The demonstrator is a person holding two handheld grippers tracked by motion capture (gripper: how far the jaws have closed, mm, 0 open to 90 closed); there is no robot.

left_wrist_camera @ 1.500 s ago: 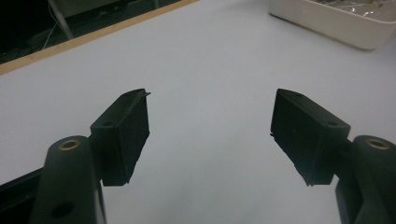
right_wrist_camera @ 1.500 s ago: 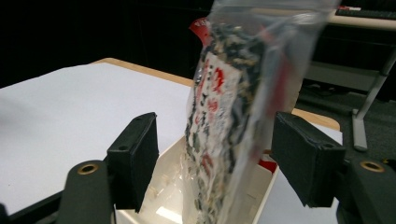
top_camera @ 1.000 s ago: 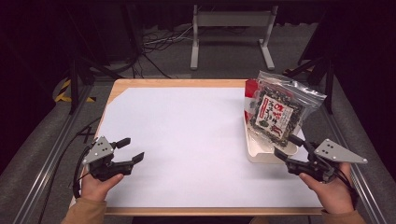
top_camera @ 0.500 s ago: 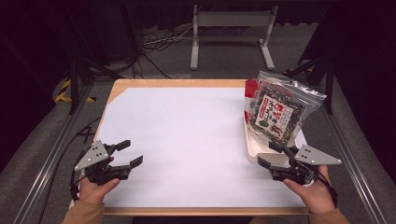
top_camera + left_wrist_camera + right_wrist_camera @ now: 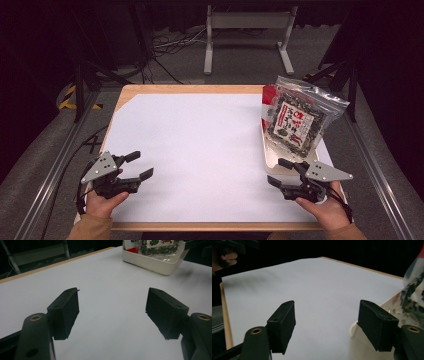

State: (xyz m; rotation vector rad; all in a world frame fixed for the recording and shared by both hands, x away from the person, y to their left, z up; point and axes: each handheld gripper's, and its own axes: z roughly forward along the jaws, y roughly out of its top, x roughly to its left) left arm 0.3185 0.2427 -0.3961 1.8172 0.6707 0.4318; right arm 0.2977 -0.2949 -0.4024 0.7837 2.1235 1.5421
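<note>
Both hands low at the near edge of the table [image 5: 200,135], which is covered by a white sheet. My left gripper [image 5: 136,166] sits near the front-left corner, fingers [image 5: 64,311] apart with nothing between them. My right gripper [image 5: 283,172] is at the front right, fingers [image 5: 283,323] likewise apart and empty, one tip just beside the near rim of the white tray [image 5: 268,159].

The thing in hand is the clear snack bag [image 5: 297,120]: it stands leaning in the tray at the right edge of the table, with a red packet [image 5: 268,97] behind it.

Risks as I judge them:
- The bag is tall, glossy and only propped; a nudge to the tray rim from the right fingers could tip it over or off the right edge.
- A pinch on slack film may slip, or drag the light tray along.
- The right gripper view shows the bag cut off at the frame edge, so my aim there is poor.
- The left gripper is well apart from the tray and cannot steady it in time.
</note>
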